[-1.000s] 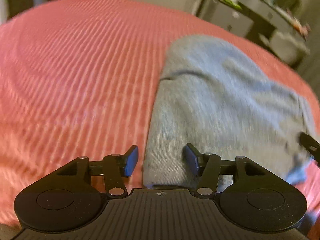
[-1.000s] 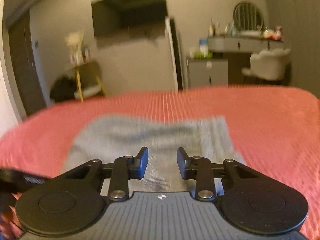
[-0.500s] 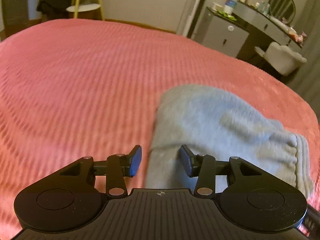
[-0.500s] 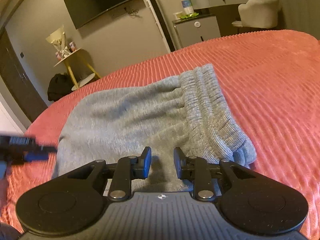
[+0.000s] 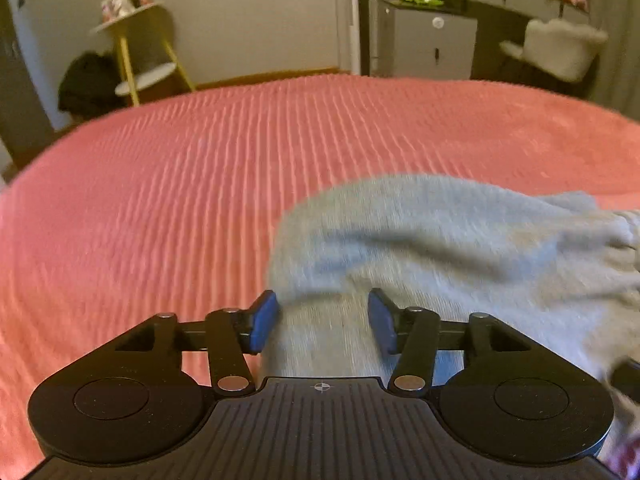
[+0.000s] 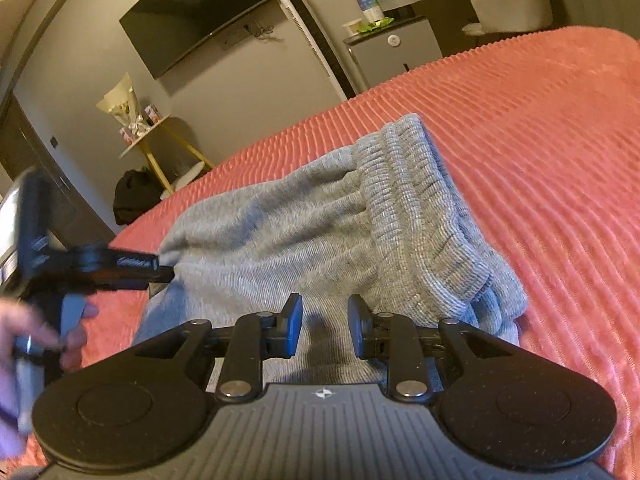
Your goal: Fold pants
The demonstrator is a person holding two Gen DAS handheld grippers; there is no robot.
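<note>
Folded grey sweatpants on the bed

Grey sweatpants [image 6: 304, 236] lie folded on my coral ribbed bedspread [image 5: 180, 208], ribbed waistband [image 6: 420, 216] at the right. My left gripper [image 5: 322, 320] jaws just widened, straddling the pants' left edge, nothing pinched. My right gripper [image 6: 325, 326] jaws stand narrow over the cloth, gripping nothing.

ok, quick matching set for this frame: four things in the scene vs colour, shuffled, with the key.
Things:
1. pants
2. bedspread
3. side table legs
4. chair

Colours:
A. yellow
B. white
C. grey
D. coral red

Pairs: 1-C, 2-D, 3-A, 4-B
</note>
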